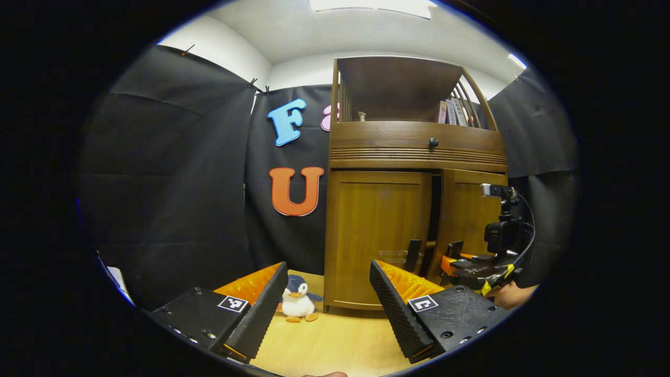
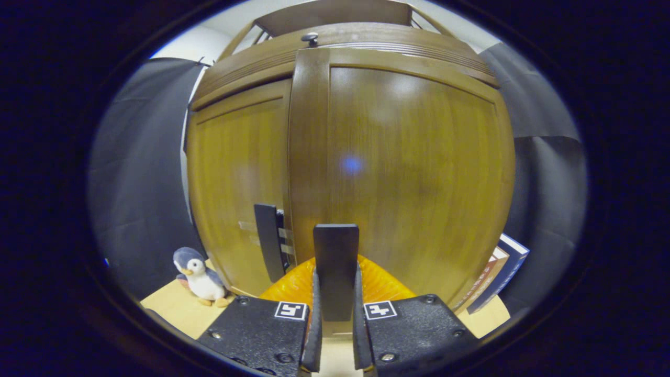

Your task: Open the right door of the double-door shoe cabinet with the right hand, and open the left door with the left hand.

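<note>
Gripping right door handle [image 2: 335, 262] | right tongs [image 2: 335, 335] | no legible writing

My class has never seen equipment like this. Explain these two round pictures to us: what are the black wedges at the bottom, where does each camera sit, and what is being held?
There is no robot here. A person holds a pair of tongs in each hand, and a small camera rides on each pair, looking forward along its two fingers. Those fingers are the wedges you see.

The left gripper view looks over the left tongs, which are wide open and hold nothing. Ahead stands a wooden shoe cabinet, with the right tongs at its right door.

The right gripper view is taken close to that door, where the tongs are closed on its dark handle.

A toy penguin sits on the wooden surface beside the cabinet.
</note>
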Demonstrator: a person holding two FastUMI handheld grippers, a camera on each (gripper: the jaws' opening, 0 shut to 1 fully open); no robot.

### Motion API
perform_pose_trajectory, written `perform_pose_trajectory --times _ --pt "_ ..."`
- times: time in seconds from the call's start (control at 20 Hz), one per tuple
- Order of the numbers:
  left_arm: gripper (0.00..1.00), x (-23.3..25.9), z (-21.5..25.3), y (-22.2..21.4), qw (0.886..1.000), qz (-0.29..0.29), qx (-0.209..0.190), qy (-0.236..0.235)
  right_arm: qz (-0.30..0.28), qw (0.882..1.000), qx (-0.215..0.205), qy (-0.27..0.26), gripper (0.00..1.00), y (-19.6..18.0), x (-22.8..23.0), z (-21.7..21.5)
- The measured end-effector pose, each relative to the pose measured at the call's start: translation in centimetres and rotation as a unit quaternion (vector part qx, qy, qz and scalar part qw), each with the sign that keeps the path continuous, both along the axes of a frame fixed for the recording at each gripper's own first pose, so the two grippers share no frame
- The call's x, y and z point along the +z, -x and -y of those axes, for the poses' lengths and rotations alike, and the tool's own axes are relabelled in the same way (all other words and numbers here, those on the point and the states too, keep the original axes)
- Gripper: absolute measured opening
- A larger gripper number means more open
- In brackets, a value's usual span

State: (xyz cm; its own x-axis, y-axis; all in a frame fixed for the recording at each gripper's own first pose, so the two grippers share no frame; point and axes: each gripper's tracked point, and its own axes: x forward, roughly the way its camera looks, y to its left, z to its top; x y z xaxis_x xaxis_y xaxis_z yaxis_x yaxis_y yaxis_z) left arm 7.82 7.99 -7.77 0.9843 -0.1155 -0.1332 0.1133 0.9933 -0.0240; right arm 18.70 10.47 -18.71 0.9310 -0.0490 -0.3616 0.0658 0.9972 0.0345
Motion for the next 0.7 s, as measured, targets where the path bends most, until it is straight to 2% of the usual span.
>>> perform_pose_trajectory --times 0.25,0.7 --pt "0.95 0.1 3.0 -0.7 1.0 0.005 -0.029 -0.006 -0.005 1.0 0.024 -0.006 0.27 3.8 0.6 0.5" --pt "0.95 0.0 7.7 -1.0 0.998 0.005 -0.067 -0.001 -0.007 0.999 0.035 -0.017 0.27 9.5 1.4 2.7"
